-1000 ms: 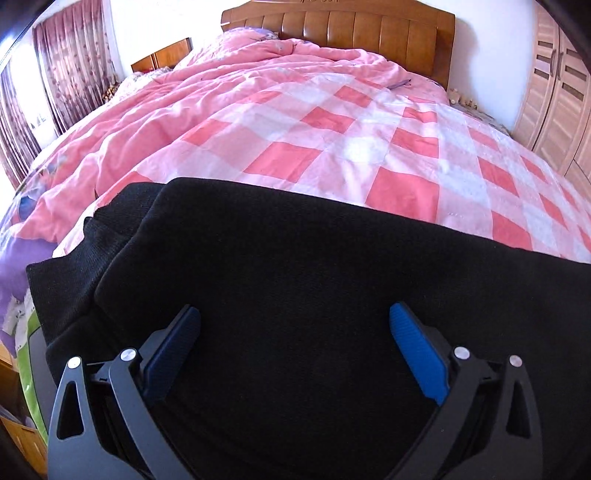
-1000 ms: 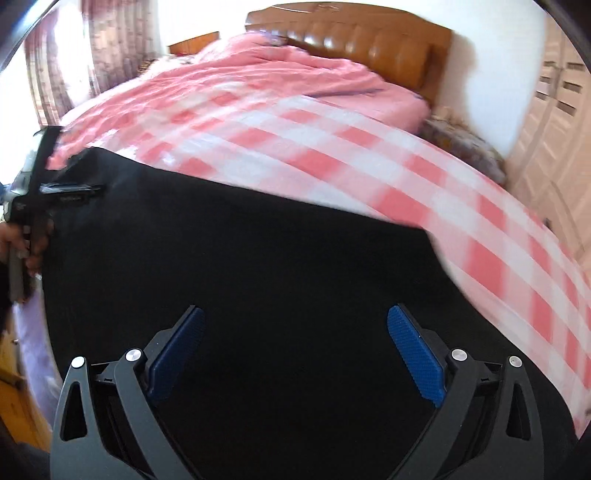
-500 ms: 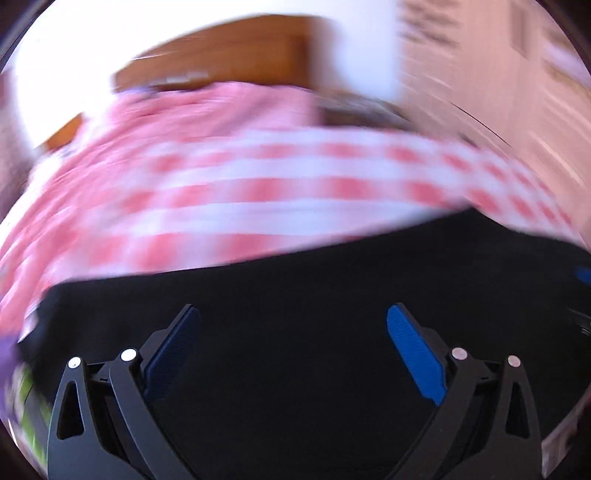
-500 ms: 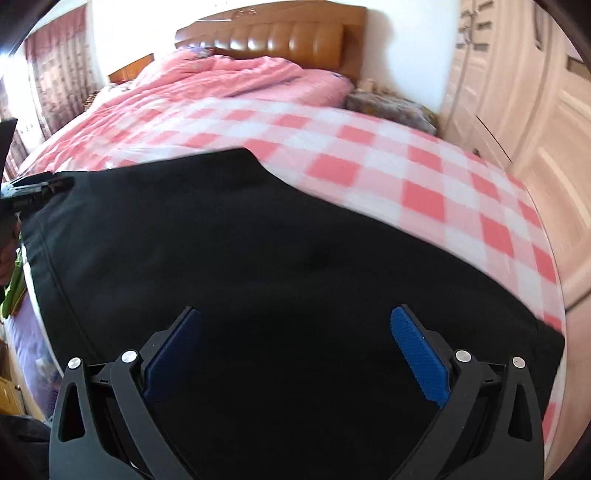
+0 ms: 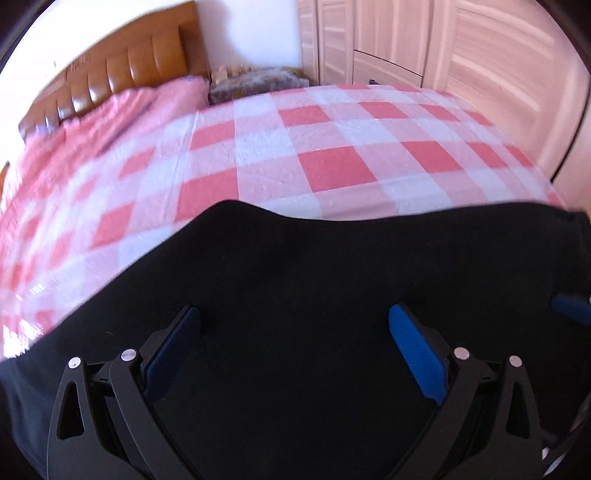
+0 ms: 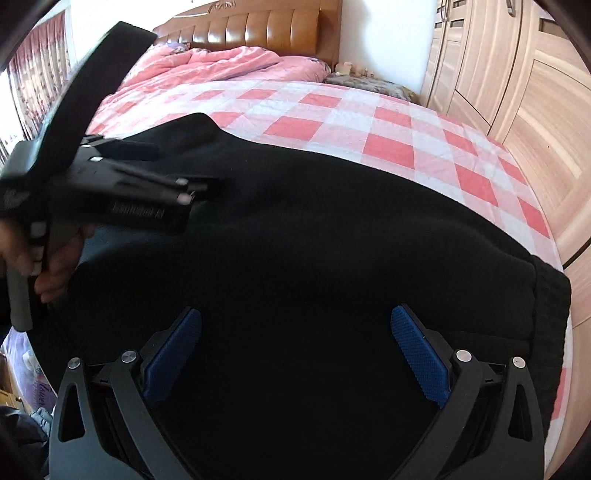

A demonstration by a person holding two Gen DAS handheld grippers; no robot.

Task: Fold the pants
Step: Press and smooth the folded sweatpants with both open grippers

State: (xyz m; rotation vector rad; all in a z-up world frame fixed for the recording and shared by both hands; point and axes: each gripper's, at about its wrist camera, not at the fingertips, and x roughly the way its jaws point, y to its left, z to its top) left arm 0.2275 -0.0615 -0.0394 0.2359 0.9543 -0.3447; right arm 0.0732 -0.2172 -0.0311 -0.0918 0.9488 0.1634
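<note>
The soft, limp black knit pants [image 6: 314, 240] lie spread across the pink-checked bed [image 6: 388, 122], both the left gripper [image 5: 295, 328] and right gripper [image 6: 295, 328] hovering spread and empty, the ribbed hem edge likely the best hold.

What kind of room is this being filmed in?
Most likely a home bedroom: black pants lie on a bed with a pink checked cover, a padded brown headboard stands behind, and a pale wooden wardrobe lines the wall.

Bed [image 6: 388, 122] with pink check cover, brown padded headboard [image 6: 258, 33]; pale wood wardrobe [image 6: 517, 74] at right; red curtains [image 6: 33, 85] at left; white wall [image 5: 251, 33], daylight
</note>
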